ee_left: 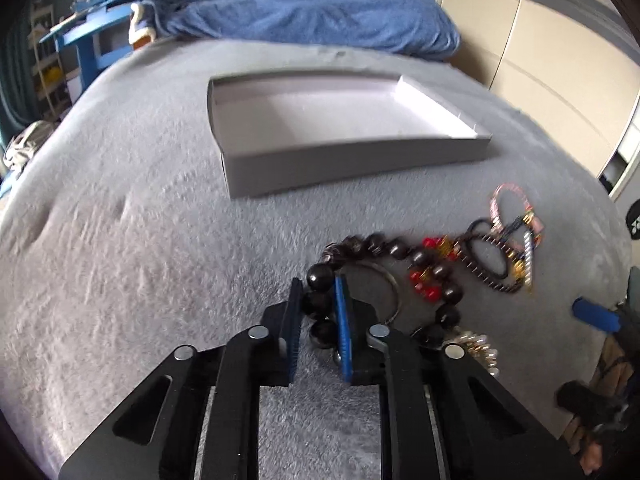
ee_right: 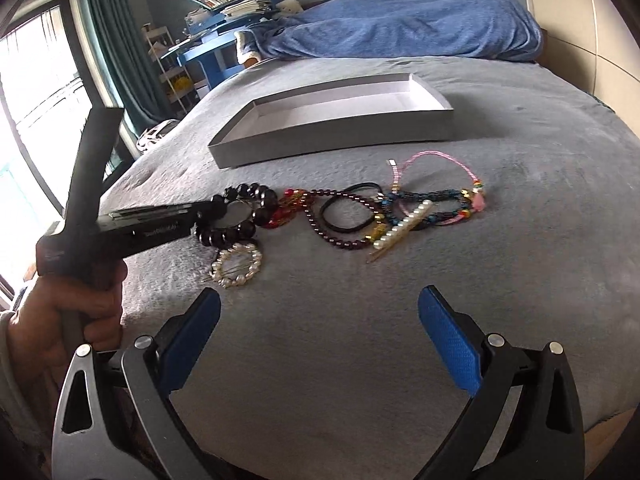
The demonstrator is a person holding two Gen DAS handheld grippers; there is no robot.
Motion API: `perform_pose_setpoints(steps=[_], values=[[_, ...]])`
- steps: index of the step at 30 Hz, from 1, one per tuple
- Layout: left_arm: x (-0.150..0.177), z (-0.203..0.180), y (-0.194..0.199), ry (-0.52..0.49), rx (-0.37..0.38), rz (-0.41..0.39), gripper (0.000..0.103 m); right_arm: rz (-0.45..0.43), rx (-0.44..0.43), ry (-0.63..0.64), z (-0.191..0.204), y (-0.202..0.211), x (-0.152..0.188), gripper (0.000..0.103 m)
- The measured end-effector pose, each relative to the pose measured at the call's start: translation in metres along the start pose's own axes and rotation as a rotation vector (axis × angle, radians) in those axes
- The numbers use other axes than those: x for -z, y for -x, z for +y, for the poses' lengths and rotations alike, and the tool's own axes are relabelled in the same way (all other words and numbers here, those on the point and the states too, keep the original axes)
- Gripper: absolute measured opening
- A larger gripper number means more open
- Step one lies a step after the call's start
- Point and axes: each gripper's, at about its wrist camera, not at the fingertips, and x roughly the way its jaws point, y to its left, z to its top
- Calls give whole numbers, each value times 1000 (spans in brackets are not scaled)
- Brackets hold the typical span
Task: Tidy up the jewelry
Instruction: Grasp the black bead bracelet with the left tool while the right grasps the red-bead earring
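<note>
left gripper (ee_left: 318, 296): jaws clamped on black bead bracelet (ee_left: 320, 304), just in front of grey tray (ee_left: 356, 160) | right gripper (ee_right: 320, 300): jaws wide, empty, nearer than jewelry pile (ee_right: 400, 208)

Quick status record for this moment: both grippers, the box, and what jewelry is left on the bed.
left gripper: shut on the black bead bracelet
right gripper: open, nothing between its fingers, short of the jewelry
box: open, nothing visible inside, beyond the pile
still on bed: pearl bracelet, dark red bead strand, pink cord bracelet, pearl hair clip
</note>
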Motion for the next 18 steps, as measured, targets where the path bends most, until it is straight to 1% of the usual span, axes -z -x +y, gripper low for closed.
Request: perform_pose_setpoints(steps=[2,4,6,9,12,13,15,16,18], values=[[-2,0,10,4,8,-41,15,-2,-13,12,5,-2,-1,98],[-5,1,25,24,53,-93,15,-5,-31,25,11,-5,-2,98],[-8,1,40,28,77,-148,15,-7,-39,36,15,-7,-4,98],[-13,4,57,41,86,-209,15,-12,-43,49,19,-11,-7,98],[-16,12,67,76,100,-236,15,-25,-36,66,21,-14,-15,96],[-16,16,70,92,99,-244,15,-33,-34,79,22,-15,-20,92],[-16,21,72,105,80,-246,15,-38,-21,108,26,-20,-28,89],[-15,27,71,119,57,-241,15,-41,-15,133,30,-24,-34,86],[-14,33,69,138,36,-219,15,-35,-7,171,36,-32,-41,80]])
